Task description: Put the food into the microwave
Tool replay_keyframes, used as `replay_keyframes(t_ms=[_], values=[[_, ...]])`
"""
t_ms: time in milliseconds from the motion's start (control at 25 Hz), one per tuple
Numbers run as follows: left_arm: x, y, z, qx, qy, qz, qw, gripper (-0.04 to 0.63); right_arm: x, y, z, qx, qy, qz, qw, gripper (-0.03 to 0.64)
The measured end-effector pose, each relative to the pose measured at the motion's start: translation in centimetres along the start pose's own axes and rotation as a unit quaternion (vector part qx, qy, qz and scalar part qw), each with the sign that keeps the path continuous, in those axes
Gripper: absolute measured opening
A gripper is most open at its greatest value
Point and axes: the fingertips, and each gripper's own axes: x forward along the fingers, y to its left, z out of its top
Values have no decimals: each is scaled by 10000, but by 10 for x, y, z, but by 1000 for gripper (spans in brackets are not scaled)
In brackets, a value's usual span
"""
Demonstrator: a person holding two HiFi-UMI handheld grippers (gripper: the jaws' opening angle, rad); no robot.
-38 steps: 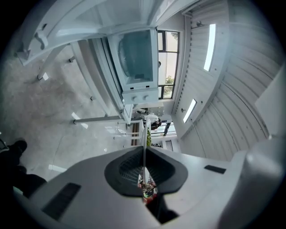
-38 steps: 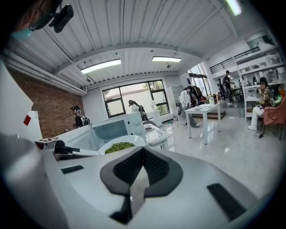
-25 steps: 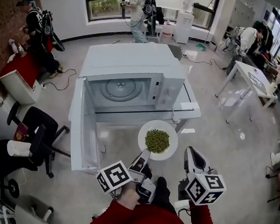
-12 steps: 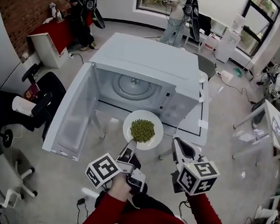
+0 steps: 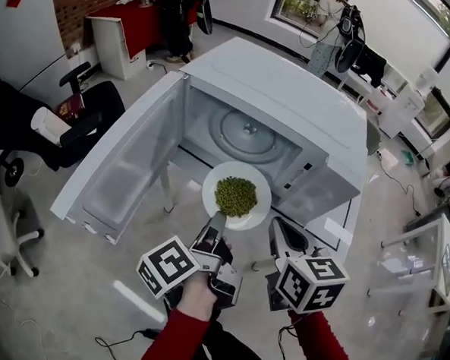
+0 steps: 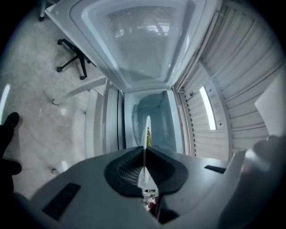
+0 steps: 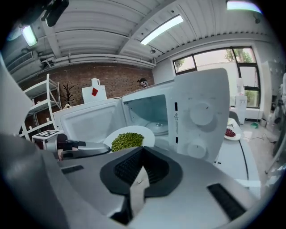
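The left gripper (image 5: 216, 223) has its fingers pinching the near rim of a white plate (image 5: 254, 183), which it holds about level in the air. In the left gripper view the plate shows edge-on as a thin white line running out from between the pressed pads. A heap of green peas (image 5: 236, 195) lies in the middle of the plate. The plate hangs just in front of the open mouth of the white microwave (image 5: 288, 88), its far rim at the threshold of the cavity, with the glass turntable (image 5: 246, 130) beyond it inside. The microwave door (image 5: 122, 174) stands swung wide to the left. The control panel (image 7: 202, 117), with two round knobs, is on the right of the opening. The right gripper (image 5: 280, 229) is just right of the plate's near edge and apart from it, its fingers pressed together with nothing between them. Both arms wear red sleeves (image 5: 174, 346). A black office chair (image 5: 92, 115) stands on the floor far left of the door.
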Motion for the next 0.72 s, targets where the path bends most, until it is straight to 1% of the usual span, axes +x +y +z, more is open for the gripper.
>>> replay_keyframes(t_ms=[200, 400, 520, 720], values=[[15, 8, 7, -117, -148, -165, 9997, 21, 11, -11, -3, -112, 24, -133, 9998, 14], [39, 5, 28, -209, -166, -379, 9989, 21, 37, -15, -3, -239, 178, -280, 9992, 14], [55, 0, 39, -164, -155, -434, 9988, 21, 53, -13, -3, -235, 317, -259, 9989, 14], [87, -9, 50, -77, -150, -406, 9990, 21, 72, -8, 6, -323, 516, -141, 9980, 14]])
